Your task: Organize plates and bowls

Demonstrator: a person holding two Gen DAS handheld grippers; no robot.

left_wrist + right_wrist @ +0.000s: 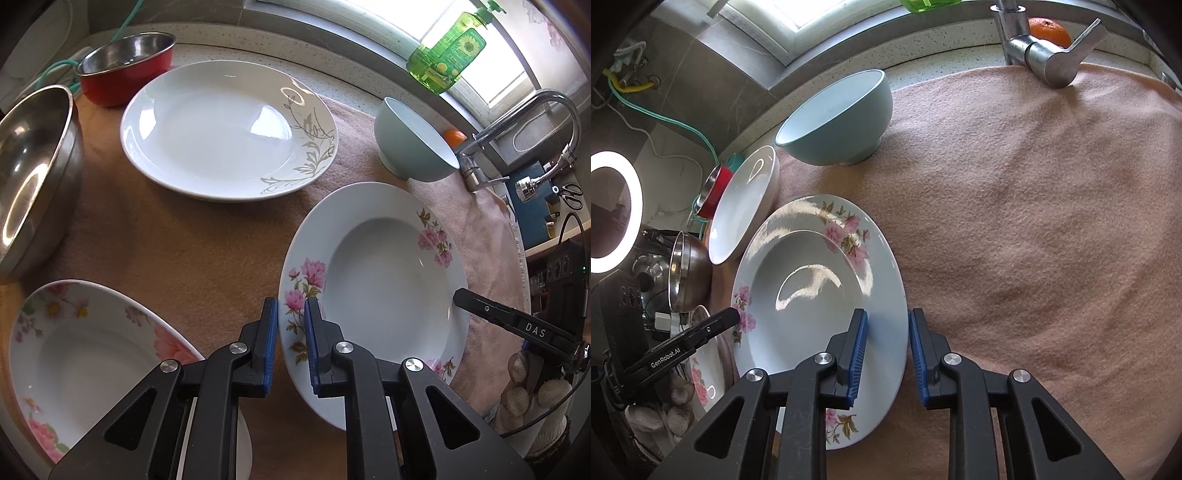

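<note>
A deep white plate with pink flowers lies on the pink cloth. My left gripper straddles its left rim, with a gap showing between pads and rim. My right gripper straddles its right rim, also with gaps. The right gripper's finger shows in the left wrist view; the left gripper's finger shows in the right wrist view. A large white plate with a grey leaf pattern, a second floral plate, a pale blue bowl, a red bowl and a steel bowl stand around.
A tap and a green soap bottle stand at the window sill, with an orange beside the tap. The pink cloth stretches to the right of the plate. A ring light glows at far left.
</note>
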